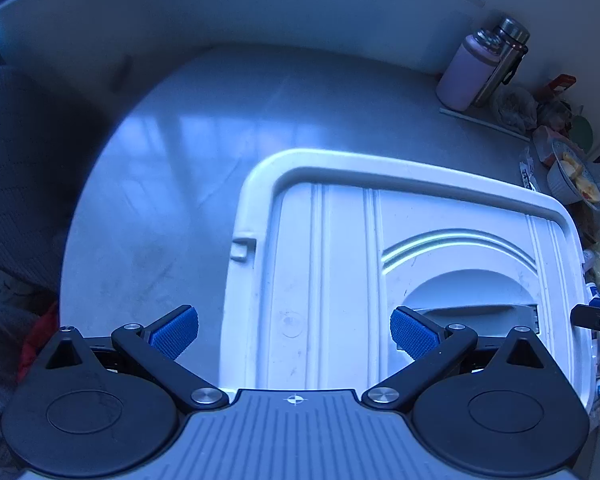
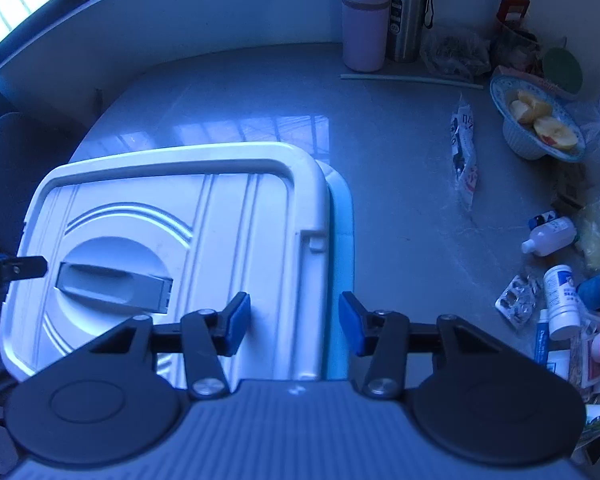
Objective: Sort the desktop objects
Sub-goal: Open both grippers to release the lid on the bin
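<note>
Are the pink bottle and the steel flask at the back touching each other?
Cannot tell. In the right wrist view the pink bottle and steel flask stand side by side, edges overlapping; neither view plainly shows contact or a gap.

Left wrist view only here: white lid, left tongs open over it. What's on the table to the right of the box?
Observer: A blister pack lies on the table, next to a white bottle.
Operator: Right tongs?
Observer: The right tongs are open, holding nothing, over the right edge of the lid.
Operator: Anything under that edge?
Observer: A teal rim sticks out beyond it.
</note>
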`<state>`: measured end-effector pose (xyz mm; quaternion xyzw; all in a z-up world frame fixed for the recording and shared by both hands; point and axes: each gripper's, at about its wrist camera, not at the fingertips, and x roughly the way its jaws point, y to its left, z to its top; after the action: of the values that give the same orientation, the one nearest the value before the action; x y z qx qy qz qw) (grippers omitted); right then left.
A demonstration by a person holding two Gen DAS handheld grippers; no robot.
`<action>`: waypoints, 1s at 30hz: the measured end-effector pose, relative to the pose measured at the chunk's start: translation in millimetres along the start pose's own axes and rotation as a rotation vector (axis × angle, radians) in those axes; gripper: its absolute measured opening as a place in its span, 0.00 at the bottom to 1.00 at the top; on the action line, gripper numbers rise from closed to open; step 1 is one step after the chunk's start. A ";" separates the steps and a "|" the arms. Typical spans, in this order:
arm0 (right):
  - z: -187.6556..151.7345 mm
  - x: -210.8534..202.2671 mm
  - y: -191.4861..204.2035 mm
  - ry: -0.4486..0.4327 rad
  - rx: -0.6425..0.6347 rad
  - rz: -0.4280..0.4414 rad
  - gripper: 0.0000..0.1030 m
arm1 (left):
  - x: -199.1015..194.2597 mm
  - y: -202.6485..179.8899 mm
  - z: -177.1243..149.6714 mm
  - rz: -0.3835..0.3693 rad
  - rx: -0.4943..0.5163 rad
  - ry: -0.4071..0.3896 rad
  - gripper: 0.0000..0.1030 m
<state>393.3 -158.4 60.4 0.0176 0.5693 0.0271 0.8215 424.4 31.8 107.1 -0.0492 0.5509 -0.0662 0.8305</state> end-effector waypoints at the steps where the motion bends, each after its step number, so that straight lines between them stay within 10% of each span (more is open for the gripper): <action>1: 0.8 0.5 -0.7 0.005 0.007 0.006 0.46 | 2.0 0.2 0.2 -0.005 -0.001 0.006 1.00; 30: -1.3 -3.4 -5.9 0.002 0.019 -0.018 0.40 | 13.6 -12.5 -7.4 -0.065 -0.001 0.025 0.99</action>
<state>391.0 -164.5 62.7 0.0203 0.5705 0.0140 0.8209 422.2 17.2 93.8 -0.0668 0.5594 -0.0935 0.8209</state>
